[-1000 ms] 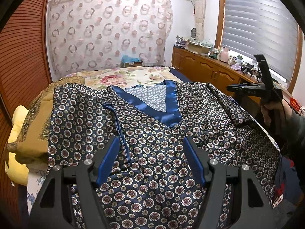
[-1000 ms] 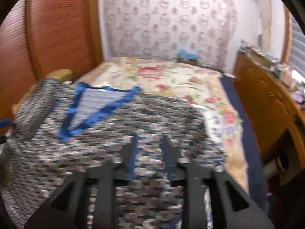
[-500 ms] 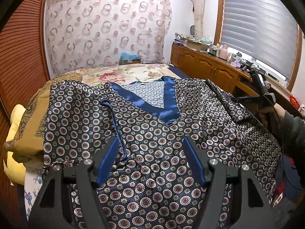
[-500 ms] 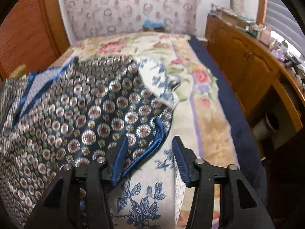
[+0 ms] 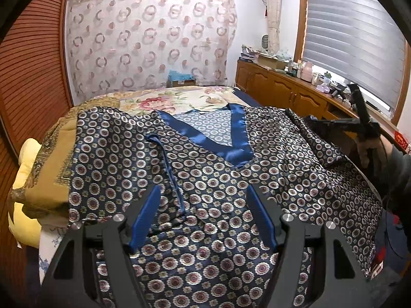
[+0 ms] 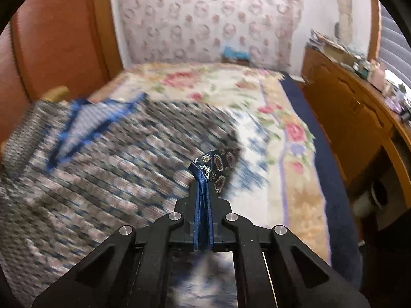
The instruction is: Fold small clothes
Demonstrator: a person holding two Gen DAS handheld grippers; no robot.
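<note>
Satin-trimmed sleeve cuff (image 6: 214, 169) pinched inside right gripper (image 6: 203, 192)

Navy robe (image 5: 210, 179) with white-and-maroon medallions, satin blue trim (image 5: 239, 141); floral cream bedspread (image 5: 164, 100); ring-patterned pink curtain (image 5: 151, 38).

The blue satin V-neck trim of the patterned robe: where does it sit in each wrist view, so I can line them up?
Left wrist: blue satin V-neck trim sits upper centre, beyond the open left gripper.
Right wrist: it lies blurred at far left; the right gripper pinches the robe's edge.
Shared landmark: the ring-patterned curtain.
</note>
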